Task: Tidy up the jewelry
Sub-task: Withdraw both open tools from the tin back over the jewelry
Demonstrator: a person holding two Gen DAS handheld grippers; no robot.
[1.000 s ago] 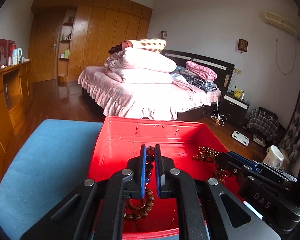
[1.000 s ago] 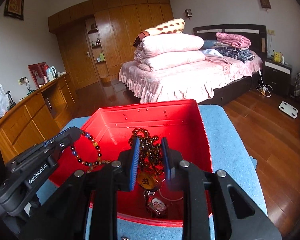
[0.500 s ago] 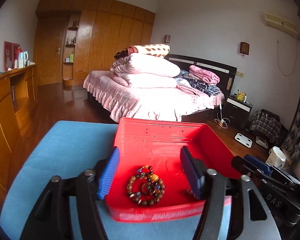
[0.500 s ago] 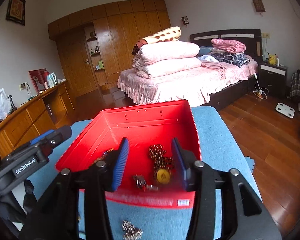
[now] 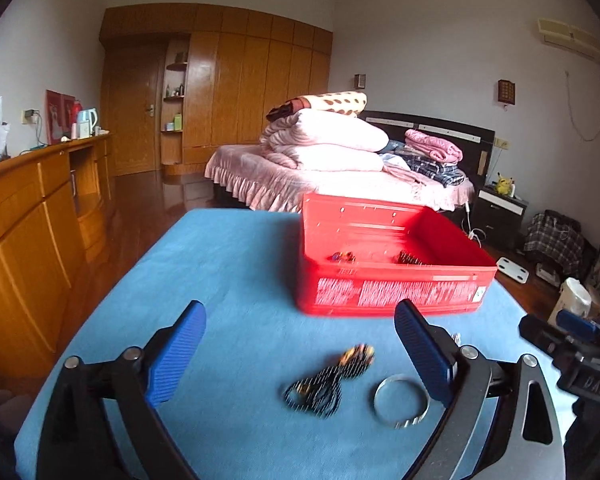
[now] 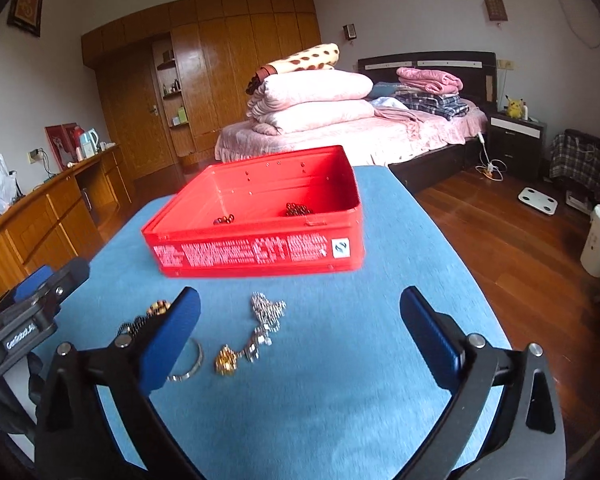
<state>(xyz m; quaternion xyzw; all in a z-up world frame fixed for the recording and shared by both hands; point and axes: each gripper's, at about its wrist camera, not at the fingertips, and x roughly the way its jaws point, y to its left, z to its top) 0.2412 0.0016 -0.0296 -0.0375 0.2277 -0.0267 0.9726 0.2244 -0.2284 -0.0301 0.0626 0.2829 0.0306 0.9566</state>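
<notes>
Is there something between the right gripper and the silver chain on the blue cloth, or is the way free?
Nothing visible blocks it. The right gripper is open, and the silver chain lies bare on the blue cloth ahead of its fingers. The gold pendant and the bangle lie to the left, off that path.

A: What's your surface?
B: Blue table. You've got the red box on it; nearer than the box, silver bangle, dark bead strand, silver chain, gold pendant.
</notes>
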